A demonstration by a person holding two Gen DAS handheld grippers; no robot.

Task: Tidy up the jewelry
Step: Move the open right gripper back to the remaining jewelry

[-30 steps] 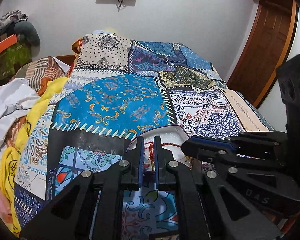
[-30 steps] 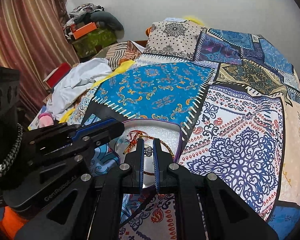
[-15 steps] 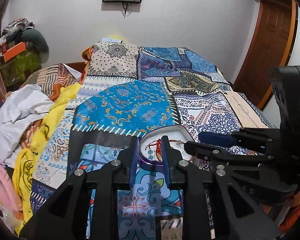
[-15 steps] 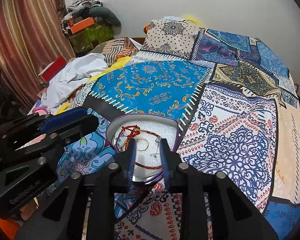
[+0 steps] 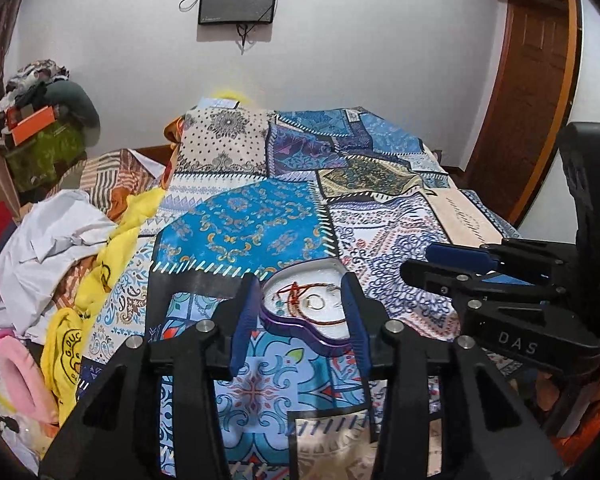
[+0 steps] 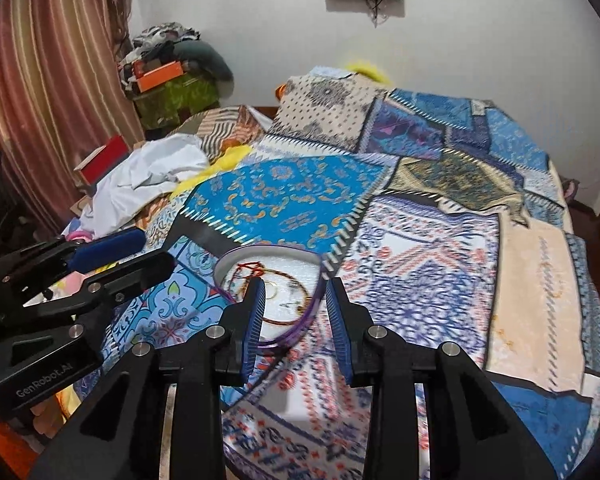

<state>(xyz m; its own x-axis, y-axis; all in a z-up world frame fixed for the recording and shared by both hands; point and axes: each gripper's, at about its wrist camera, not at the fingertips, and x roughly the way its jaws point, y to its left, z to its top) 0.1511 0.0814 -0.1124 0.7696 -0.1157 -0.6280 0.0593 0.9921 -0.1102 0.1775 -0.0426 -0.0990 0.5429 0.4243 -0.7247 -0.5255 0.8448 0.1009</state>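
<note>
Resting on bed [image 5: 244,220] just ahead of left gripper [image 5: 300,320]: 1 heart-shaped tray [image 5: 284,322], purple rim, white lining. Contents: 1 red cord bracelet [image 5: 296,294], 1 gold ring [image 5: 315,303], 1 thin brown bangle [image 6: 290,320]. Both grippers released, empty; right gripper [image 6: 296,320] w/ tray between its fingertips.

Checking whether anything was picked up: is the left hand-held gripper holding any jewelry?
No, the left hand-held gripper is open and empty, and the jewelry lies in the tray.
</note>
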